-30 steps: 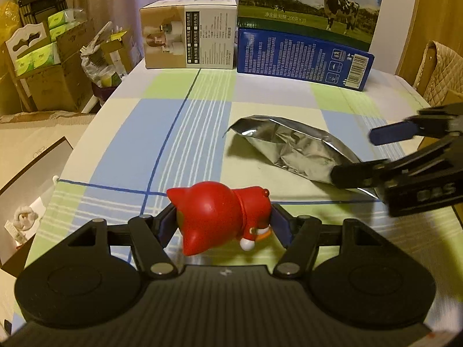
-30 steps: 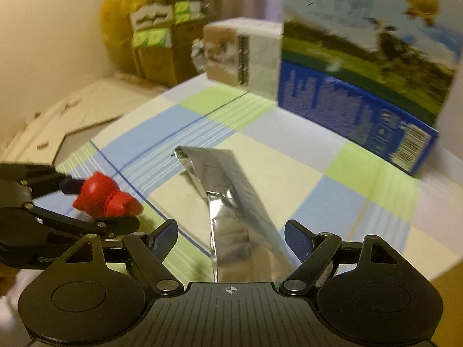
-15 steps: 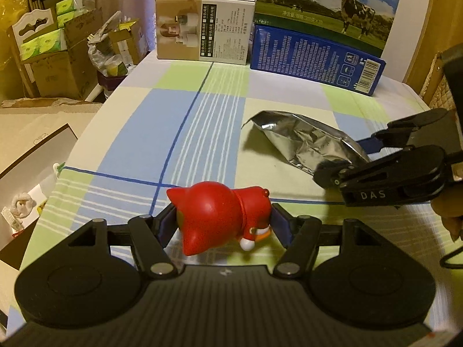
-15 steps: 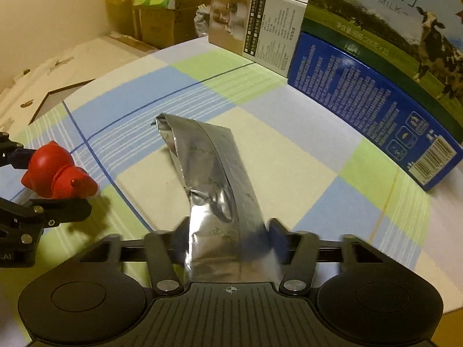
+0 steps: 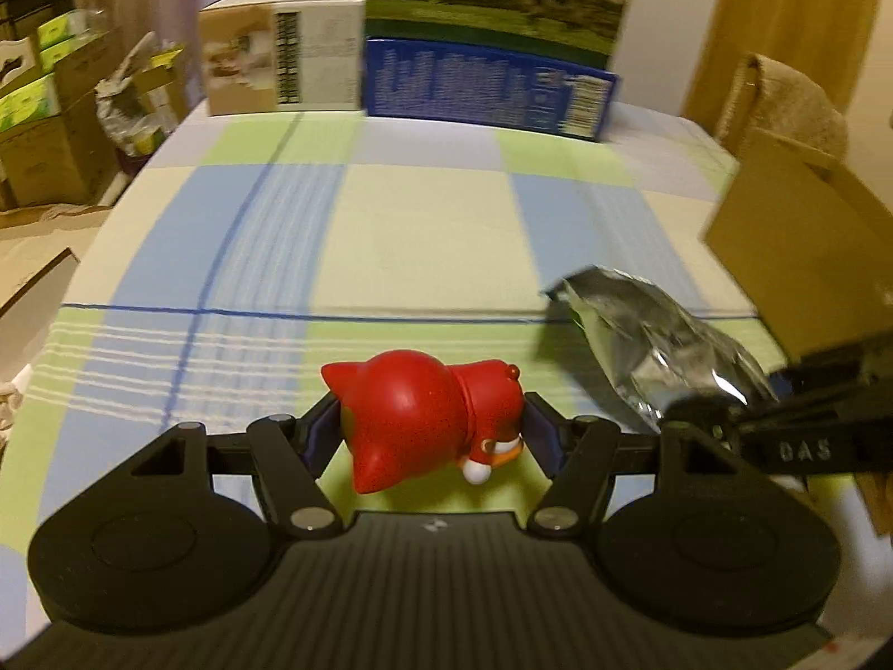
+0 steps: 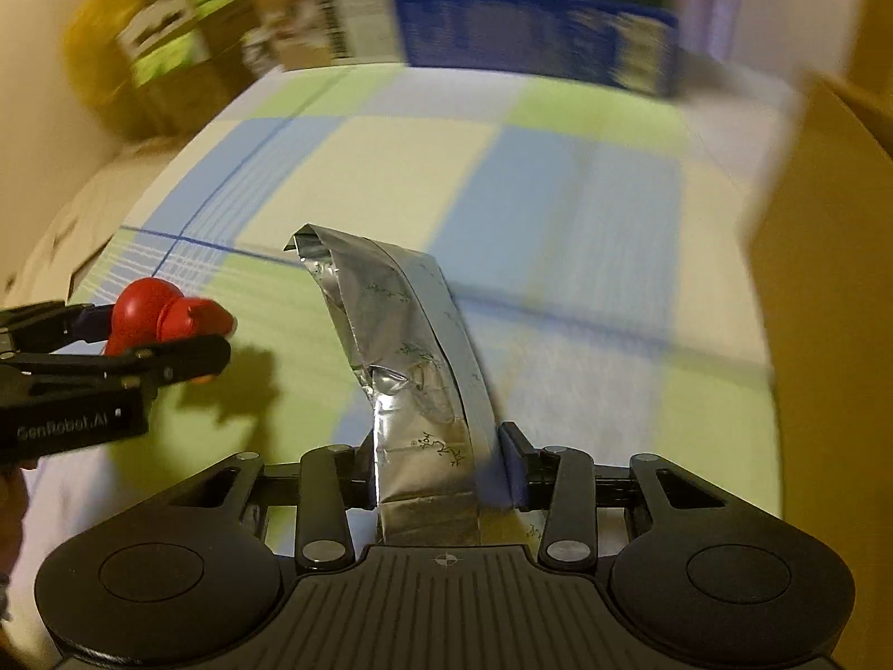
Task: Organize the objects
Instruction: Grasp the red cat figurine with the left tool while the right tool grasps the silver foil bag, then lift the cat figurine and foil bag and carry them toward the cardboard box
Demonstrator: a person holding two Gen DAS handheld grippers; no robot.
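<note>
The left claw (image 5: 432,432) is pinched on a red cat figurine (image 5: 424,419), held above the checked surface (image 5: 418,223). The right claw (image 6: 438,472) is clamped on a silver foil pouch (image 6: 402,352), raised beside it. Open cloth lies ahead; boxes (image 5: 491,89) line the far edge, a cardboard box (image 6: 826,257) the right.

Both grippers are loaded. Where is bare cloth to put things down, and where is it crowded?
Bare cloth: the checked tablecloth between the boxes at the back, the beige box and blue milk carton, and the red figurine. Crowded: the right side, with the foil pouch beside the cardboard box.
</note>
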